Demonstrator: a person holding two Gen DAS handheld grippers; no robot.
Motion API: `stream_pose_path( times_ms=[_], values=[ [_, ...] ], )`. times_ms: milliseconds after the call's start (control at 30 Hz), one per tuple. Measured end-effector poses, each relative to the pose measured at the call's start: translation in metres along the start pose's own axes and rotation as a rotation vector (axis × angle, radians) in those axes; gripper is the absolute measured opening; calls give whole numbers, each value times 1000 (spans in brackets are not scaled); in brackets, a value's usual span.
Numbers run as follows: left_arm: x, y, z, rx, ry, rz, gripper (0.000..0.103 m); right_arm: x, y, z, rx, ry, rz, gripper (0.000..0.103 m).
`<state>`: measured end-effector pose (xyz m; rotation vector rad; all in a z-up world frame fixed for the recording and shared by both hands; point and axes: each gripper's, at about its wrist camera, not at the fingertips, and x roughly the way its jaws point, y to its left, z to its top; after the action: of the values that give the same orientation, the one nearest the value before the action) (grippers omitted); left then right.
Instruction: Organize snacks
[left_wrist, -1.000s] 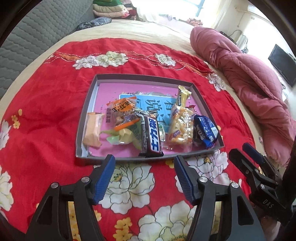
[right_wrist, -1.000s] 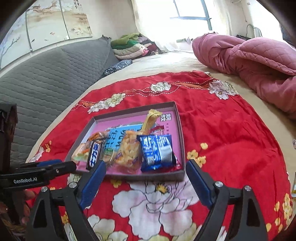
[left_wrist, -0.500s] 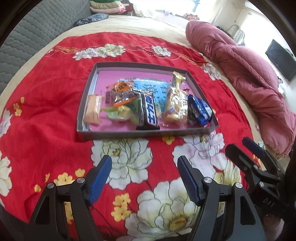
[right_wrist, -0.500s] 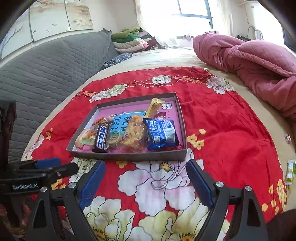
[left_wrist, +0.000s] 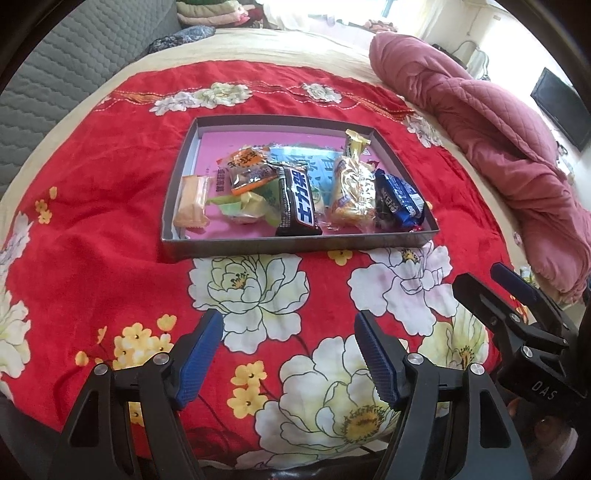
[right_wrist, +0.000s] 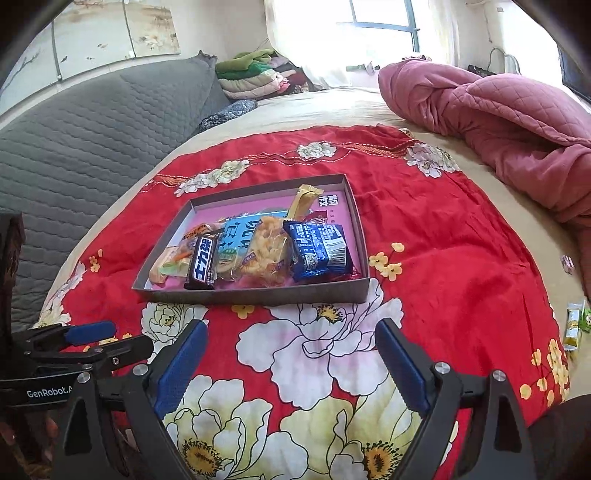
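Observation:
A grey shallow box (left_wrist: 295, 247) (right_wrist: 255, 295) with a pink floor sits on the red flowered blanket. It holds several snacks: a black chocolate bar (left_wrist: 298, 201) (right_wrist: 201, 267), a blue packet (left_wrist: 397, 201) (right_wrist: 319, 251), a yellow clear bag (left_wrist: 352, 192) (right_wrist: 266, 254), an orange packet (left_wrist: 247, 166), a pale orange wafer (left_wrist: 192, 203). My left gripper (left_wrist: 288, 354) is open and empty, well short of the box. My right gripper (right_wrist: 291, 365) is open and empty, also short of the box.
A pink quilt (left_wrist: 498, 155) (right_wrist: 498, 110) lies bunched on the right. A grey padded headboard (right_wrist: 92, 147) is on the left. Small green and yellow packets (right_wrist: 574, 325) lie at the blanket's right edge. Folded clothes (right_wrist: 251, 74) are stacked at the far end.
Both grippers have drawn back from the box, which now sits farther off. Both stay open and empty. The snacks in the box have not moved.

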<state>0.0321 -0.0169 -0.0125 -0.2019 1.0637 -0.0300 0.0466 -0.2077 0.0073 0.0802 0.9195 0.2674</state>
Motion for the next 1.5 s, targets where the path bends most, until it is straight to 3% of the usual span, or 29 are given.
stream_pose_path(
  times_ms=[1500],
  values=[
    [-8,3,-3,6,-6,17,75,-4,2,-4,-7,9,-45,92]
  ],
)
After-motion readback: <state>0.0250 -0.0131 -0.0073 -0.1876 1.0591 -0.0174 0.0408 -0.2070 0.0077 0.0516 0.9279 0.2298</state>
